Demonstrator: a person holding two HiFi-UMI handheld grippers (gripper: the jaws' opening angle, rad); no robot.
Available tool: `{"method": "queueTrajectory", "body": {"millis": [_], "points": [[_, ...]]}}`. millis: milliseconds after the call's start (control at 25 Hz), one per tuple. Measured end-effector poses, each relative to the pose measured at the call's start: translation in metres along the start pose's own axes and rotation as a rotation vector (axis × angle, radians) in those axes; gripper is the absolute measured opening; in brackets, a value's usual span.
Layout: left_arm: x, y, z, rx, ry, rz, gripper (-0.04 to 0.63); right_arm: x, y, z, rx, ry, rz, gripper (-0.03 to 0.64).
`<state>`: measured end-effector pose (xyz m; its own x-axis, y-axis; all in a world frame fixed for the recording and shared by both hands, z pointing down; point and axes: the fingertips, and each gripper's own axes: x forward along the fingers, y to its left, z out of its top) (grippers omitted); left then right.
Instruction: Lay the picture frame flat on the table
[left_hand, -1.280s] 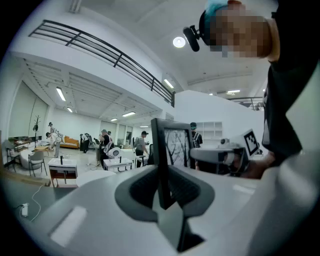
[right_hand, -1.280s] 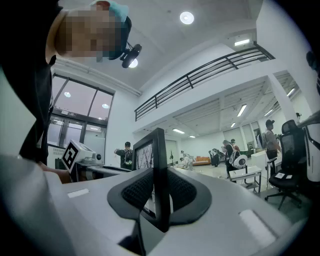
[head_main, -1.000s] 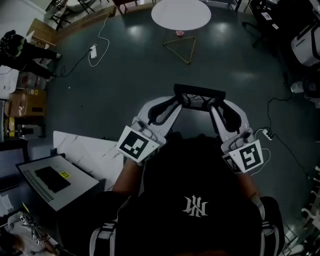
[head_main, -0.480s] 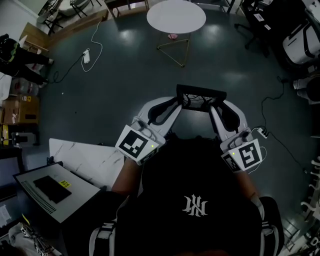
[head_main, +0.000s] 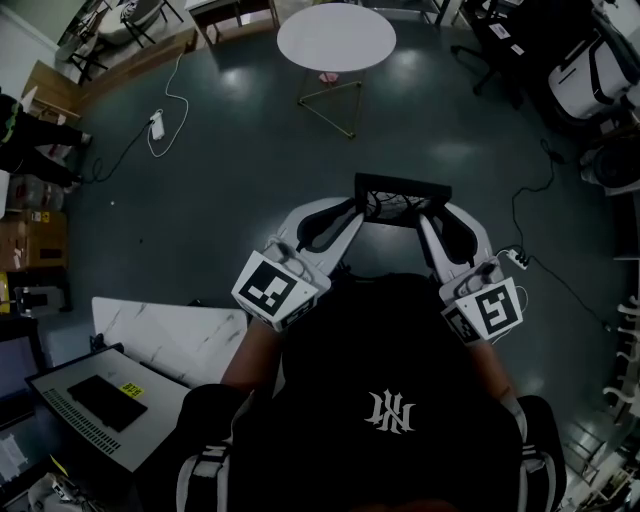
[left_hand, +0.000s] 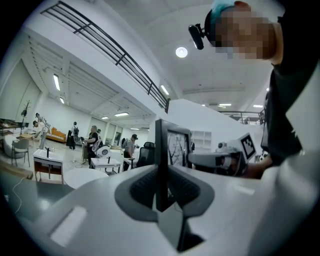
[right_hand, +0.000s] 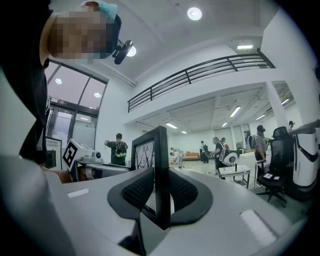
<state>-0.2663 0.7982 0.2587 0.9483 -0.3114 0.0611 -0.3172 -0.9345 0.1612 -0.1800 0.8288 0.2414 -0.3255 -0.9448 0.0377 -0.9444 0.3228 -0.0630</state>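
A dark grey floor (head_main: 230, 170) fills the head view. A person in a black top (head_main: 390, 400) stands at the bottom centre, arms reaching toward 12 o'clock. At 8 o'clock lies a white marble tabletop (head_main: 180, 335), with a pale flat box (head_main: 95, 405) at its near end. At 12 o'clock, well apart from the person, stands a round white table (head_main: 336, 37) on a thin gold-coloured base.

Just above centre, the black picture frame (head_main: 402, 196) is held in the air over the floor, on neither table. It stands on edge, and its glass shows a branch-like drawing in both gripper views.

The left claw (head_main: 352, 210) pinches the frame's 9 o'clock end. In the left gripper view its two dark ribbed pads (left_hand: 145, 187) press on either face of the frame's edge (left_hand: 161, 150). The right claw (head_main: 430, 215) pinches the 3 o'clock end in the same way, pads (right_hand: 185, 192) closed on the frame's edge (right_hand: 161, 165).

White power strips with cables lie on the floor at 10 o'clock (head_main: 157, 124) and 3 o'clock (head_main: 515, 258).
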Motion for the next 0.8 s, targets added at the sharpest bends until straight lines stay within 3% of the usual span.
{"method": "queueTrajectory", "body": {"millis": [240, 360, 520, 800], "points": [[0.018, -0.003, -0.006, -0.01, 0.023, -0.045, 0.044, -0.008, -0.016, -0.008, 0.005, 0.046, -0.037, 0.075], [0.031, -0.001, -0.006, -0.019, 0.038, -0.04, 0.044, -0.002, -0.03, -0.008, -0.041, 0.058, -0.039, 0.08], [0.041, 0.014, -0.01, -0.019, 0.091, 0.029, 0.044, 0.012, -0.044, -0.008, -0.082, 0.056, 0.003, 0.083], [0.07, 0.036, 0.002, 0.012, 0.097, 0.132, 0.043, 0.049, -0.077, -0.002, 0.03, -0.017, 0.128, 0.081]]}}
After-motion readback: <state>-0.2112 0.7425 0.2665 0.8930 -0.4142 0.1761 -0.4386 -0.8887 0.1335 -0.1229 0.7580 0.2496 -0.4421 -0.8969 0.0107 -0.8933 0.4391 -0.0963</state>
